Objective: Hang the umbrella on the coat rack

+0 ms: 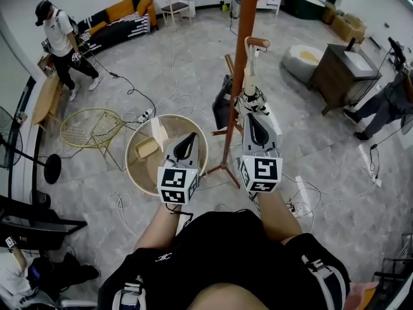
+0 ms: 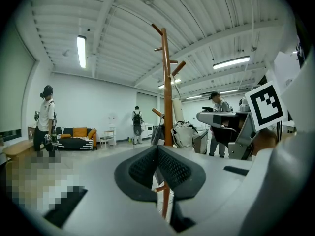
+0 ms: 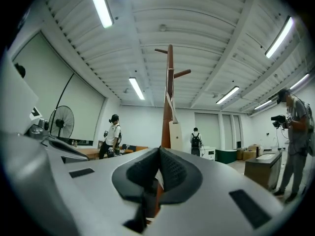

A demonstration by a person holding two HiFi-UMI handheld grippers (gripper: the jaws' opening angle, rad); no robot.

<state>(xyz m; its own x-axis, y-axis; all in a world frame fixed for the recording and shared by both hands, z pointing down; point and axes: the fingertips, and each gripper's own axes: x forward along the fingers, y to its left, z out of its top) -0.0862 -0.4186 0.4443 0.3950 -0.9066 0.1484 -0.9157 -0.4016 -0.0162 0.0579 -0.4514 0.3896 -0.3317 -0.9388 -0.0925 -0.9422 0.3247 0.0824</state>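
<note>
The umbrella (image 1: 251,101) is hanging by its strap from a peg (image 1: 258,42) of the coat rack (image 1: 240,63). It is at twelve o'clock of the right gripper (image 1: 253,118), whose clenched jaws are seemingly steadying it from below (pinching fabric? I can't tell). The left gripper (image 1: 189,139), jaws clenched on nothing, is idling at nine o'clock.

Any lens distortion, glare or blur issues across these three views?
Left gripper view: heavy fisheye, dark corners, straight lines bowed, ceiling lamp blown out, mosaic patch lower left. Right gripper view: same fisheye, strip lamp glares at the top. Head view: even light, faint shadows, coat rack sharp.
</note>
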